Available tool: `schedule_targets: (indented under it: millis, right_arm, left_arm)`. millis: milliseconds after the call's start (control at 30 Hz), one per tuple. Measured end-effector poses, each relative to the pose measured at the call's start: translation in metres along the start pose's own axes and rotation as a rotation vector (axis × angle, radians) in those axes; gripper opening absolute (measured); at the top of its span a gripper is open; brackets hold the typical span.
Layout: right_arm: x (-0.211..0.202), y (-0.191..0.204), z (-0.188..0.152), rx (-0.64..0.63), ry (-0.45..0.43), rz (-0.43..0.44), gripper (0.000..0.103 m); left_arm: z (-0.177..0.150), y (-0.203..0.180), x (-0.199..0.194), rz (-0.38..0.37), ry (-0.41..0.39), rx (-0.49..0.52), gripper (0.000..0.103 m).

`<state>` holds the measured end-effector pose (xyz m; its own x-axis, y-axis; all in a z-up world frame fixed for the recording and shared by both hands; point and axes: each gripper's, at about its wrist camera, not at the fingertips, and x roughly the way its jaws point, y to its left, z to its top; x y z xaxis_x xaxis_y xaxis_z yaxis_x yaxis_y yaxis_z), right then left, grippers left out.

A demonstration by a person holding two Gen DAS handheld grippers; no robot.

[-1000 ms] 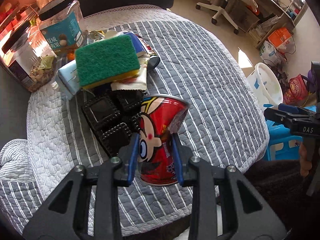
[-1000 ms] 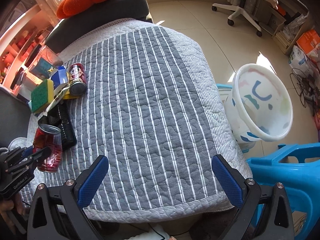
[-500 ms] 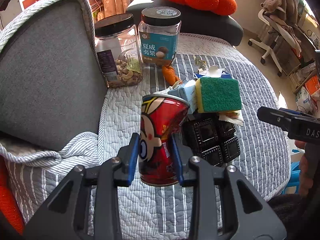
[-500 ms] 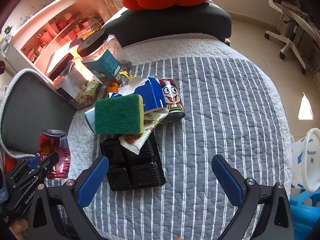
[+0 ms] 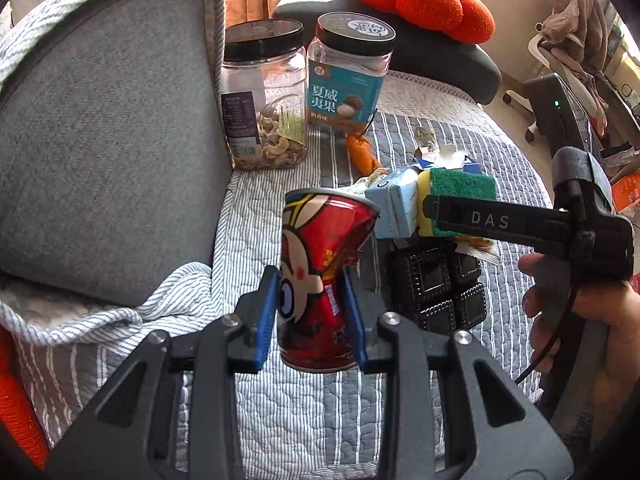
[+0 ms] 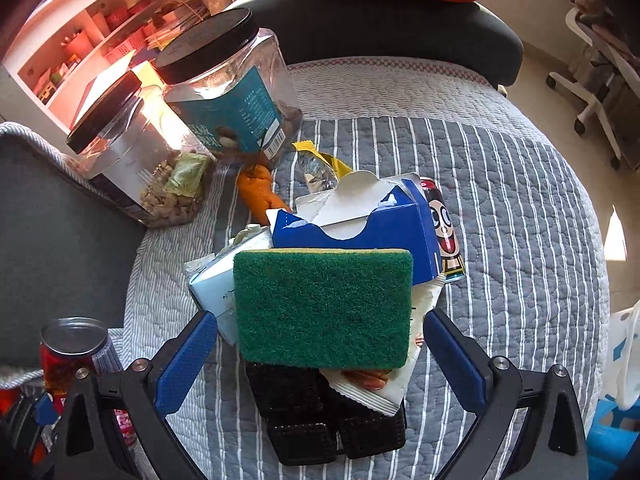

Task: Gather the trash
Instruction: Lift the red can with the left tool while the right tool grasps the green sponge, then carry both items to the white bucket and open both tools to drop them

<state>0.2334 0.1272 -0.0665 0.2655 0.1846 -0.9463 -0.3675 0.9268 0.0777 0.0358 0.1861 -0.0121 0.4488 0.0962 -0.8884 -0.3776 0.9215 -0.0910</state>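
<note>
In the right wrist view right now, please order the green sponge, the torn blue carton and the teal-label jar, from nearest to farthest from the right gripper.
1. Green sponge: directly ahead of the right gripper.
2. Torn blue carton: just behind the sponge.
3. Teal-label jar: far back, left.

You have two red cartoon cans: one dented can (image 5: 320, 280) and a second can (image 6: 444, 232) lying by the pile. You also have two black-lidded clear jars, a nut jar (image 5: 262, 96) and a teal-label jar (image 5: 346, 76), plus two cartons, one dark blue carton (image 6: 372, 228) and one pale blue carton (image 6: 216, 284). Count one green sponge (image 6: 324, 304), one black tray (image 6: 332, 424), one white snack wrapper (image 6: 384, 380) and one orange pouch (image 6: 260, 192).
</note>
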Motion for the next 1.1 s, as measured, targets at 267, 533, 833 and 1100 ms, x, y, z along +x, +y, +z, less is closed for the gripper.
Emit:
schedule_targets:
  millis: [267, 533, 833, 1100]
  right_arm:
    - [-0.013, -0.023, -0.011, 0.035, -0.035, 0.040, 0.087]
    - [-0.065, -0.093, -0.029, 0.100, -0.107, 0.036, 0.087]
    - [-0.093, -0.214, -0.066, 0.258, -0.140, -0.026, 0.087]
    - [-0.100, -0.318, -0.108, 0.405, -0.113, -0.036, 0.087]
  left_arm:
    - [0.000, -0.009, -0.003, -0.041, -0.012, 0.014, 0.034]
    - [-0.001, -0.043, -0.001, -0.116, 0.003, 0.059, 0.034]
    - [0.001, -0.114, 0.003, -0.178, 0.019, 0.160, 0.034]
    - [0.004, -0.198, 0.010, -0.238, 0.021, 0.264, 0.034]
